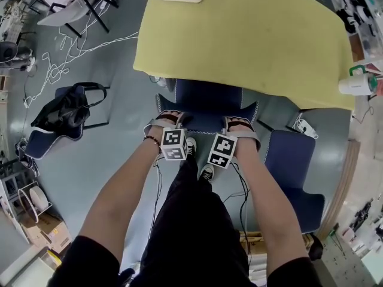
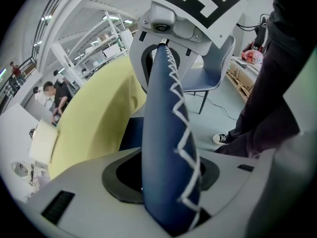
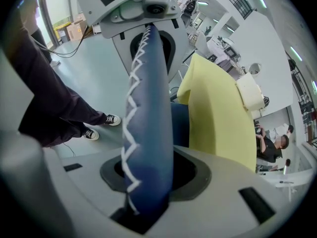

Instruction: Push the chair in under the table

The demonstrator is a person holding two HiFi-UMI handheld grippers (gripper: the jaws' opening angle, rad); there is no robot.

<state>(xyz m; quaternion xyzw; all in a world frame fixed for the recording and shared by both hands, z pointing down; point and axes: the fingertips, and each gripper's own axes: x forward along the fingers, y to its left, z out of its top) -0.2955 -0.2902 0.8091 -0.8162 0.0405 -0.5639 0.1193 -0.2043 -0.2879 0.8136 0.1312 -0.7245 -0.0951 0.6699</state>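
While my left gripper [image 1: 169, 119] and right gripper [image 1: 240, 126] each pinch the backrest's top edge, the blue chair [image 1: 206, 103] faces 12 o'clock. Its backrest runs 9 to 3, and its seat sits partly under the yellow table [image 1: 251, 40]. A second blue chair [image 1: 290, 160] stands close at 4 o'clock, a bag-laden chair [image 1: 66, 115] at 9. White cables [image 1: 60, 58] trail over the grey floor [image 1: 114, 160].

The right gripper [image 3: 148, 192] holds the blue chair back [image 3: 151, 113].
The chair back stands up between its jaws, and they press on it. A white zigzag thread runs down its edge. At the top, the left gripper [image 3: 151, 38] grips the same chair back. The yellow table [image 3: 218, 118] is on the right, just beside the chair, with a white box [image 3: 250, 93] on it. On the left are a person's dark trouser legs [image 3: 44, 103] and black-and-white shoes [image 3: 111, 119] on the grey floor [image 3: 94, 68].
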